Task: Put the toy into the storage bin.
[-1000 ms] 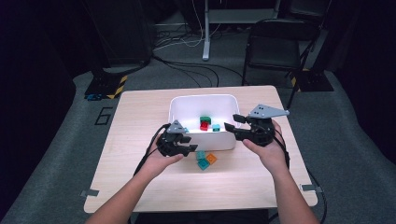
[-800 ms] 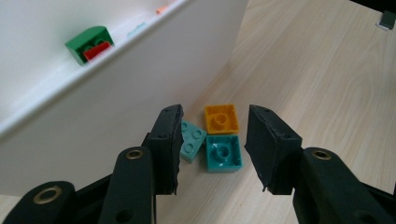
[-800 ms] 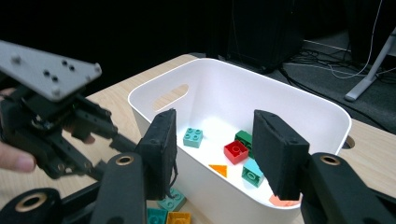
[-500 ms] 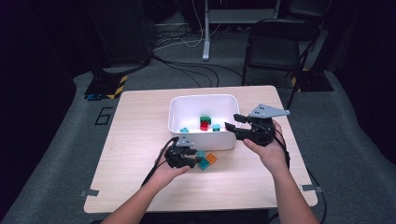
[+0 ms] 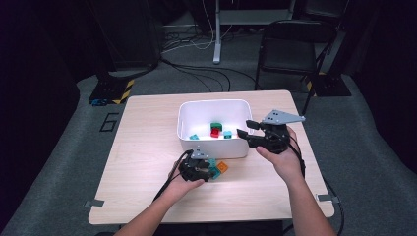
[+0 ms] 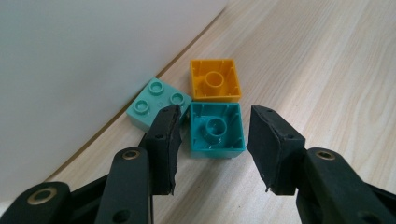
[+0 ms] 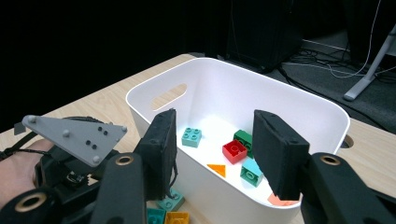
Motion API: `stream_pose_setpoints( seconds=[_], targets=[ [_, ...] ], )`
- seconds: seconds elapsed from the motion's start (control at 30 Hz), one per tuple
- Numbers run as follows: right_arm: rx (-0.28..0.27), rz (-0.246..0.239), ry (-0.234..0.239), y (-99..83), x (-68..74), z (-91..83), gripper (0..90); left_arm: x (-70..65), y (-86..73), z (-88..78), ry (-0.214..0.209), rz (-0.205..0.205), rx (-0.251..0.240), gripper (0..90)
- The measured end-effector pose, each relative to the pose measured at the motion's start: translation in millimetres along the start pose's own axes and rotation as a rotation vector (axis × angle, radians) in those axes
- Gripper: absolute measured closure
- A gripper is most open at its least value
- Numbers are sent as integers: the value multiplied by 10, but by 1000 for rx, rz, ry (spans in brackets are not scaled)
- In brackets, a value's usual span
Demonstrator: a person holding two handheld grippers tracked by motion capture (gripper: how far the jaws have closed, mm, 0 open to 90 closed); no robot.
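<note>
Left gripper [image 6: 212, 142] view reveals the upturned hollow teal plastic brick [image 6: 217, 129] lying between its parted, just-opening jaws, untouched; right gripper [image 7: 212, 149] view looks into the white plastic bin [image 7: 303, 100], jaws open, empty.

Teal square brick [image 6: 217, 130] lay upside down on the table, hollow up, just beside an upturned orange brick [image 6: 215, 80] and a studs-up mint brick [image 6: 155, 102].
</note>
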State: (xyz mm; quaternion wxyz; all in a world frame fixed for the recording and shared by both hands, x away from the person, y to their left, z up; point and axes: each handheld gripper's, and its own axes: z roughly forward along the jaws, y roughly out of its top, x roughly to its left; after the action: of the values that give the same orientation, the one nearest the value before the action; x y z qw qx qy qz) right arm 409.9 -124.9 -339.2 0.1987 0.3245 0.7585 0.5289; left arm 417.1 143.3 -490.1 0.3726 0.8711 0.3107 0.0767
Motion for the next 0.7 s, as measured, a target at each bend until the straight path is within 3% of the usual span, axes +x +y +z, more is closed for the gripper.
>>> stream_pose_setpoints(
  seconds=[0.37,0.7],
  targets=[
    [3,4,3,-5,1,10,498,-35,-24,124,-9,3,37,534],
    [5,5,1,-13,-11,17,498,-76,-17,183,10,51,67,576]
  ],
)
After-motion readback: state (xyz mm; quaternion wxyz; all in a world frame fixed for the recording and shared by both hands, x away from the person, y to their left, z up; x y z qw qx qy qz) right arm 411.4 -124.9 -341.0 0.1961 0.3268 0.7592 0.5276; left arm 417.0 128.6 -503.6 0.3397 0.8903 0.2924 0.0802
